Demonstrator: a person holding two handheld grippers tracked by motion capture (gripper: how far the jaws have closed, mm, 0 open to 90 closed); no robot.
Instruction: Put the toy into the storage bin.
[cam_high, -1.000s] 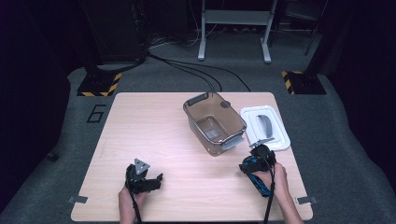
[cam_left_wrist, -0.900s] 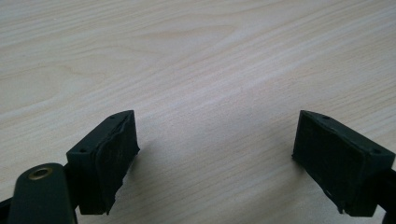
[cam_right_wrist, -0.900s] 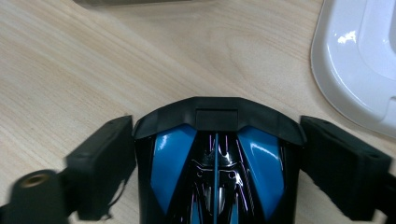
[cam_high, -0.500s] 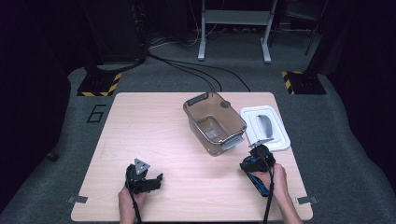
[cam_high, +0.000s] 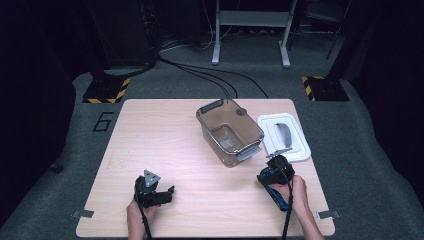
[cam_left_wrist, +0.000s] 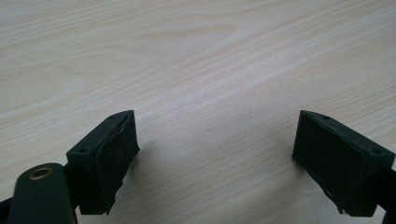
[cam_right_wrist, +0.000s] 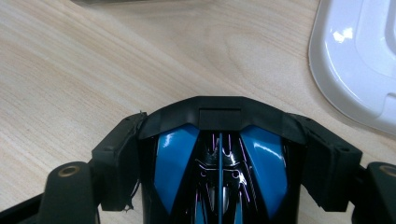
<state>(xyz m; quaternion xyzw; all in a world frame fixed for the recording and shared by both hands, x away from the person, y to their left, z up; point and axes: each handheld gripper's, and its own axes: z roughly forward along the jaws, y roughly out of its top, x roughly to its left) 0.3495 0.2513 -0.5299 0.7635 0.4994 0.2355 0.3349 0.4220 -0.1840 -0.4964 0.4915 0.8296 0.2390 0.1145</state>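
The right gripper (cam_right_wrist: 219, 154) clamps a blue-and-black toy (cam_right_wrist: 219, 177); lift it level toward the tub (cam_high: 229, 131), keeping the empty, wide-open left gripper (cam_left_wrist: 215, 158) clear.

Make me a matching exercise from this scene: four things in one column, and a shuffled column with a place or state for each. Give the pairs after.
Things:
1. left gripper
2. right gripper
3. brown bin
4. white lid

Places or states:
A. lies flat on the table, to the right of the bin
B. shut on a blue and black toy car
C. open over bare wood
D. stands open-topped near the middle of the table's far half

Pairs: 1-C, 2-B, 3-D, 4-A
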